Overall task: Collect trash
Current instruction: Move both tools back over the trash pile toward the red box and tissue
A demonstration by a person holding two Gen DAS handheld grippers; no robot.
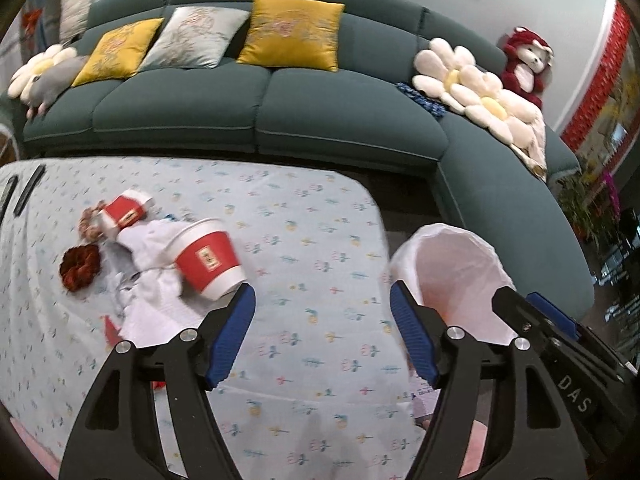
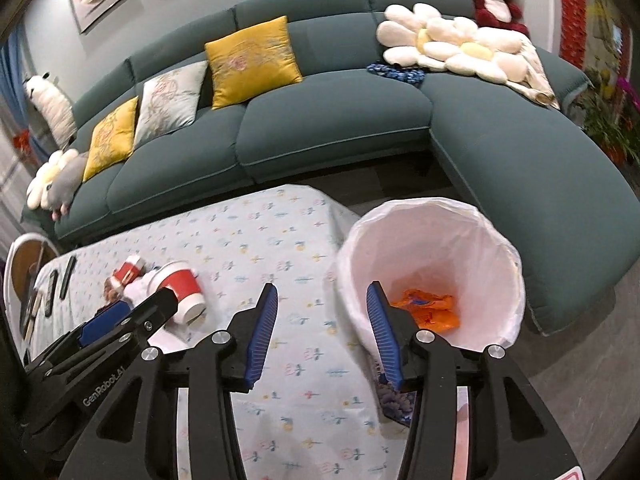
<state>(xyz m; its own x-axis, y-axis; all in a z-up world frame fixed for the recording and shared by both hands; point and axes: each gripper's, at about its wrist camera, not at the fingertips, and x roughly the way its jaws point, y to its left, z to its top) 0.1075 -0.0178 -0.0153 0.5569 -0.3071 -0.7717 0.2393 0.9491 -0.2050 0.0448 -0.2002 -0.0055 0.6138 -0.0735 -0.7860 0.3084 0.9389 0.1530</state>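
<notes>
A red and white paper cup [image 1: 208, 258] lies on its side on the table, on crumpled white tissues [image 1: 154, 280]. A small red and white carton [image 1: 124, 212] and reddish crumpled scraps [image 1: 80, 268] lie beside it. My left gripper [image 1: 322, 332] is open and empty, just right of the cup. My right gripper [image 2: 322, 332] is open and empty, above the table edge next to the bin. The white-lined bin [image 2: 432, 272] holds an orange wrapper [image 2: 430, 306]. The cup also shows in the right wrist view [image 2: 182, 288], behind my left gripper.
The table has a flowered cloth [image 1: 300, 240]. Black remotes [image 1: 28, 190] lie at its far left. A green sofa [image 1: 260, 108] with cushions and plush toys curves behind the table and the bin. A round side table [image 2: 24, 264] stands at the left.
</notes>
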